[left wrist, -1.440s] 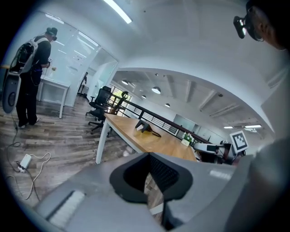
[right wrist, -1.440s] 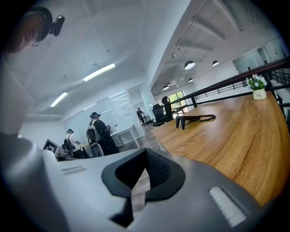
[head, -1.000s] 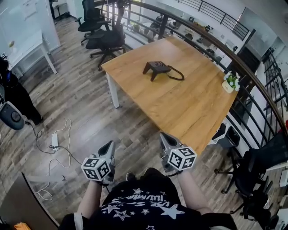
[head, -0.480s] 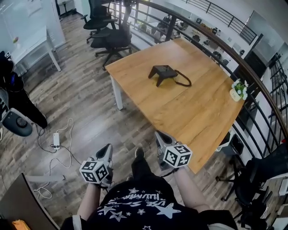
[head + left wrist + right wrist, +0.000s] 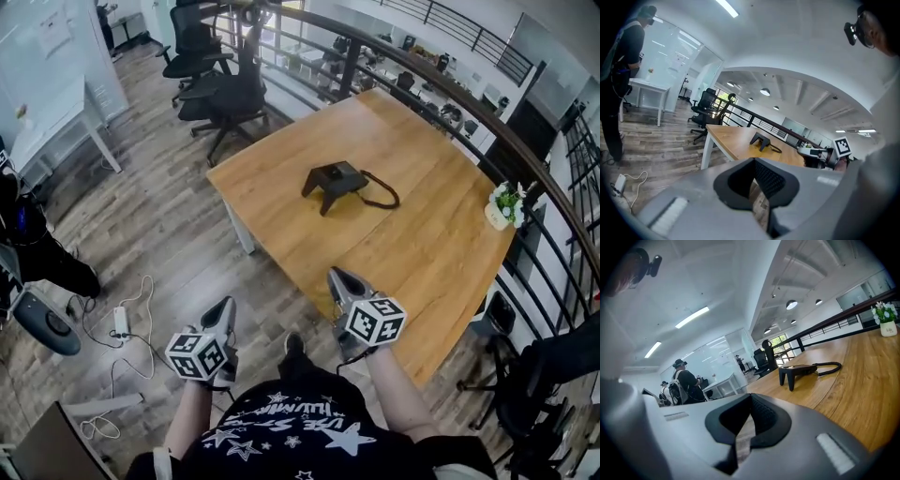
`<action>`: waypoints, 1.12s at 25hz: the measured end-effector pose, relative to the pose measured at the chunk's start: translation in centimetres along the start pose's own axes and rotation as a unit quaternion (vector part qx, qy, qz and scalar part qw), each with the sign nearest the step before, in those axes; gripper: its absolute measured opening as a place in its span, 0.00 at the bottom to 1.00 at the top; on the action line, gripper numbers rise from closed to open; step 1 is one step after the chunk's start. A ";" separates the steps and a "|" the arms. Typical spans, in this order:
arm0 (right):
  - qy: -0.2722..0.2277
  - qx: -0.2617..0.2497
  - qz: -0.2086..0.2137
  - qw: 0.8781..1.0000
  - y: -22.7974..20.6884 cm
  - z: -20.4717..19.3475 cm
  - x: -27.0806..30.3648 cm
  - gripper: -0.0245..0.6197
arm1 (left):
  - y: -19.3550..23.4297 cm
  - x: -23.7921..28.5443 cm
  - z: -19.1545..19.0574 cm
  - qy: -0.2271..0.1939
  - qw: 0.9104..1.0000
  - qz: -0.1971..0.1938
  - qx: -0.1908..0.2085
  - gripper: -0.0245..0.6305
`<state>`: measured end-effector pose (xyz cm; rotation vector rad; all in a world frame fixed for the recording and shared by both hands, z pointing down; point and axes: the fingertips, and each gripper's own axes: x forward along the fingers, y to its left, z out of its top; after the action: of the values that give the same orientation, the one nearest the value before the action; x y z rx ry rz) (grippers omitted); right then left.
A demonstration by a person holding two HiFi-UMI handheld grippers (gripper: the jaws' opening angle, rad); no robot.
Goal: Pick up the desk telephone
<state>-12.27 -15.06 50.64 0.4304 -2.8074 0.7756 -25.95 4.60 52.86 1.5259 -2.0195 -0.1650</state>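
Left claw (image 5: 224, 307) and right claw (image 5: 337, 276), both closed and empty, have neared the worktop (image 5: 412, 253). The desk telephone (image 5: 336, 178) sits centrally, with a flowerpot (image 5: 504, 208) at the right edge.

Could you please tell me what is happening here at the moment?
A person stands by the near edge of a wooden table, holding a pair of tongs in each hand. The left tongs and the right tongs are both shut and empty, pointing toward the table. The desk telephone sits untouched near the table's middle, well ahead of both. The pick-up has not yet begun.
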 end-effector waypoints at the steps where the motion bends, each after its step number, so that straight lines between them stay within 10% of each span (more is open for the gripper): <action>1: -0.003 0.004 -0.001 1.000 -0.6 0.6 0.6 0.04 | 0.0 1.0 0.6 0.001 1.000 -0.003 0.000 0.04; 28: -0.032 0.049 -0.031 0.998 -13.5 5.6 6.5 0.04 | -3.5 18.8 6.6 0.059 0.995 -0.067 0.042 0.04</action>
<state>-14.54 -30.52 53.91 0.5644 -2.8083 0.9058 -29.51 -15.33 53.10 1.6845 -1.8525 -0.0421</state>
